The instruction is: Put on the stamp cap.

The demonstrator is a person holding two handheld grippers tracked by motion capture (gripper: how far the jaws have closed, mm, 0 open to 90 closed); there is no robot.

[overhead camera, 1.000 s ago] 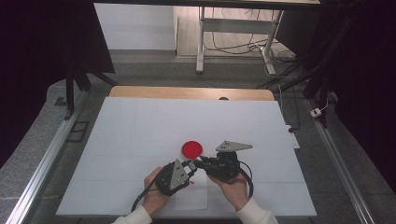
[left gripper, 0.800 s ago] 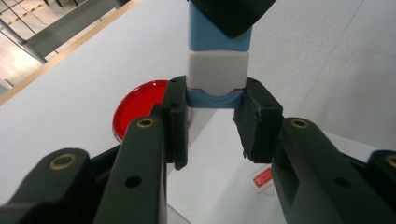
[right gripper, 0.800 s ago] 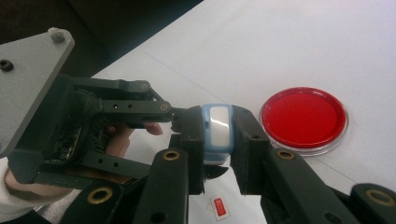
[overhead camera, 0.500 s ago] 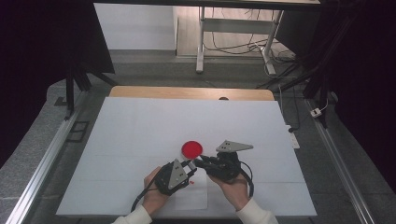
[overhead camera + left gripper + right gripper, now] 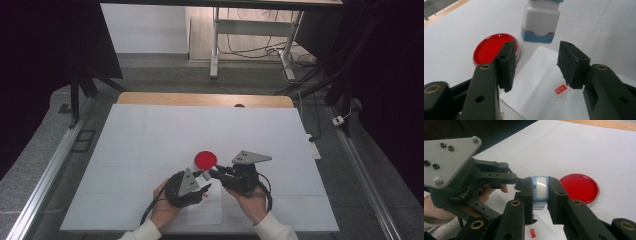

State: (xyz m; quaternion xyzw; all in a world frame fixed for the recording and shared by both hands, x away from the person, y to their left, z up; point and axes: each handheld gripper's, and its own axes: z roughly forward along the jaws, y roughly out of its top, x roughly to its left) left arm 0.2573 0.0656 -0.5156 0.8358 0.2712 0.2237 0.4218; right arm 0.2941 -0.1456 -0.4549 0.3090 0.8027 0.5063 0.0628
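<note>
A small white stamp with a blue base [image 5: 541, 188] is clamped between the jaws of my right gripper [image 5: 541, 185], held just above the table. In the left gripper view the stamp [image 5: 540, 22] hangs ahead of my left gripper [image 5: 537, 57], whose jaws stand open and hold nothing. A round red ink pad dish [image 5: 205, 159] lies on the table just beyond both grippers. Below the jaws lies a white paper sheet [image 5: 536, 82] bearing a small red stamp mark [image 5: 561, 89]. In the high view, my left gripper [image 5: 202, 186] and right gripper [image 5: 212, 174] sit close together near the front edge.
A white table cover [image 5: 150, 140] spreads wide around the hands, with a wooden edge [image 5: 200, 99] at the back. Metal rails [image 5: 55, 160] run along both sides. A desk frame with cables [image 5: 250, 30] stands beyond the table.
</note>
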